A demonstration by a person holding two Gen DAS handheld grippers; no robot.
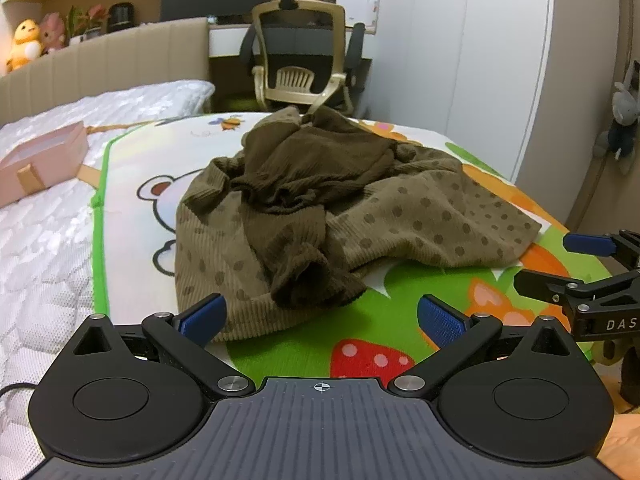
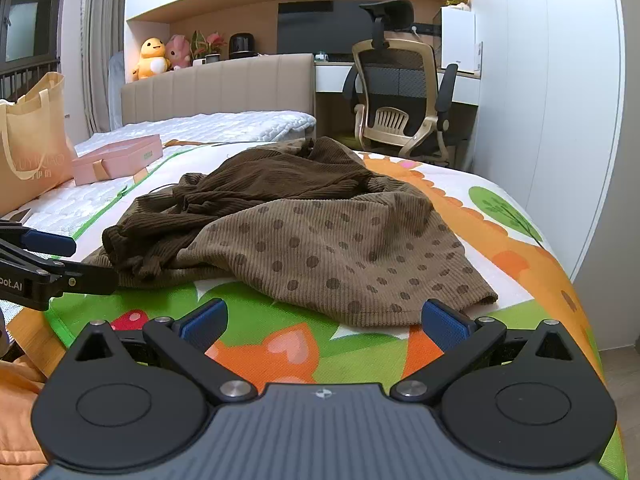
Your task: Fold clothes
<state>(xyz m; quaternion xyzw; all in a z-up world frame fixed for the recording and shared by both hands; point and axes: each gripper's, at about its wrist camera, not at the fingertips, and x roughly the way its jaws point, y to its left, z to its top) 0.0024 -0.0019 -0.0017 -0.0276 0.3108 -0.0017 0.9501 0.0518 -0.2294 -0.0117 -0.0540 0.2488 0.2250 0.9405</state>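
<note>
both the left tongs (image 1: 322, 320) and right tongs (image 2: 324, 322) hang spread and empty, just short of the crumpled sweater (image 1: 320, 208) ahead on the mat (image 1: 384, 320), likely ready to grab its near hem.

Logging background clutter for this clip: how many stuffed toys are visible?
3. A yellow plush and a pink plush sit side by side behind the headboard; a grey plush hangs by the wardrobe. Others may be hidden.

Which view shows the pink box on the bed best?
The right wrist view: the pink box shows whole, with its open top, side walls and tan tab, beside the tote bag. The left wrist view catches the same box at the left edge, cut off by the frame and more distorted.
</note>
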